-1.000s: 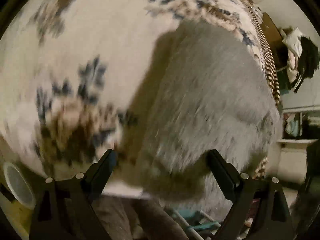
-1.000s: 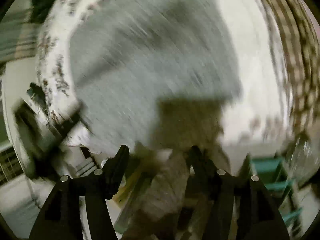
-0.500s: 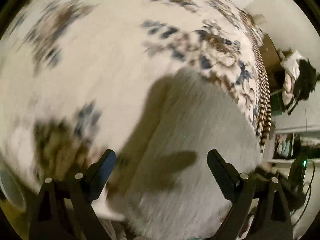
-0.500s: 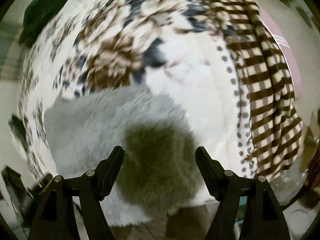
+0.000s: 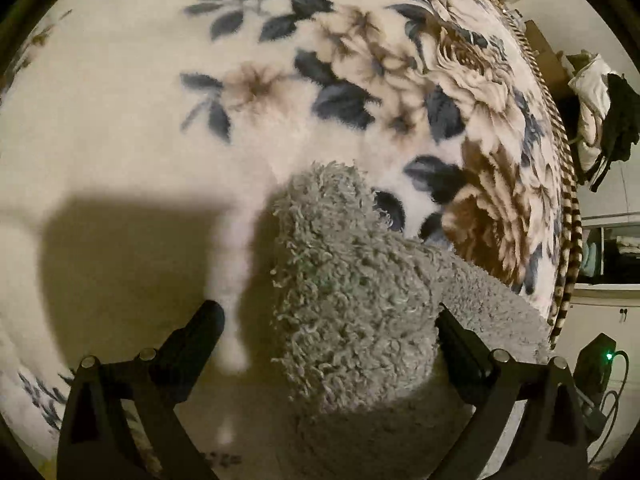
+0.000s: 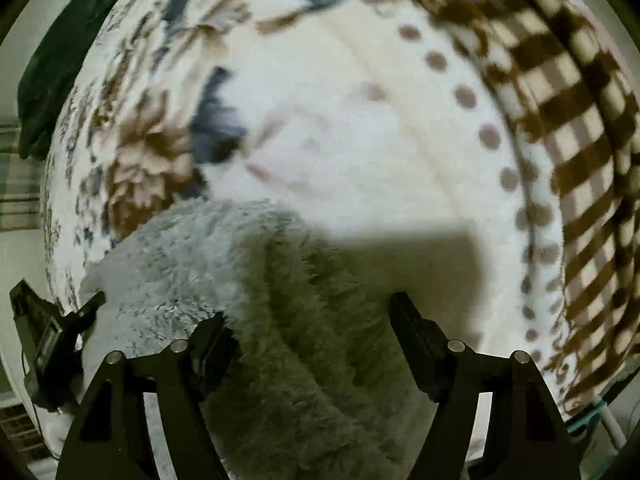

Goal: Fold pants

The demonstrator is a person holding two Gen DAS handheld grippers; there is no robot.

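Observation:
Fluffy grey pants [image 5: 352,292] lie on a cream floral blanket [image 5: 160,92]. In the left wrist view a folded corner of them bulges up between the fingers of my left gripper [image 5: 328,320], which is open and close over it. In the right wrist view the pants [image 6: 256,280] fill the lower middle, and my right gripper [image 6: 312,320] is open with a fold of the fabric between its fingers. Neither gripper pinches the cloth.
The blanket has a brown checked border [image 6: 580,128] on the right. A dark green garment [image 6: 60,64] lies at the bed's far left. Hanging clothes [image 5: 600,108] and a shelf are beyond the bed edge. The other gripper's body [image 6: 44,340] shows at left.
Both grippers have moved down and closer to the near edge of the pants. The pants now fill the space between the fingers. Both stay open.

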